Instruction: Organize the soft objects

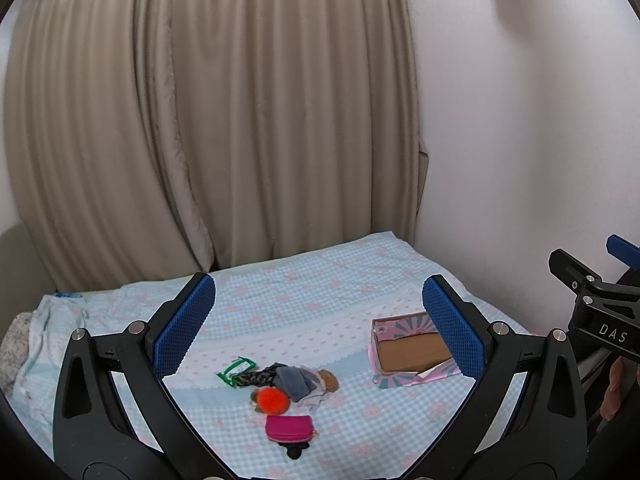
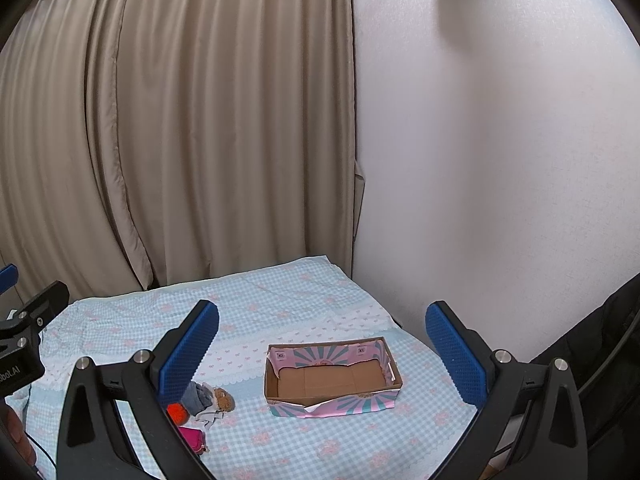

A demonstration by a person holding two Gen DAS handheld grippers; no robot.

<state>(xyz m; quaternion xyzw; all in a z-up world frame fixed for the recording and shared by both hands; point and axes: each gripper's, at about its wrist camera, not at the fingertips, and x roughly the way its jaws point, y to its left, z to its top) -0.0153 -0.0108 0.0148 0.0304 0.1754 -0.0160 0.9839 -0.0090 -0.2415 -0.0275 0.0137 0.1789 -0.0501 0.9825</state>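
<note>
A small pile of soft objects lies on the bed: an orange pompom, a grey cloth, a brown plush, a magenta pouch, a green packet and a dark braided piece. An empty pink-and-teal cardboard box stands to the right of the pile; it also shows in the left wrist view. My left gripper is open and empty above the pile. My right gripper is open and empty above the box. The pompom and plush show beside the right gripper's left finger.
The bed has a light blue checked cover. Beige curtains hang behind it and a white wall runs along its right side. A crumpled cloth lies at the bed's far left.
</note>
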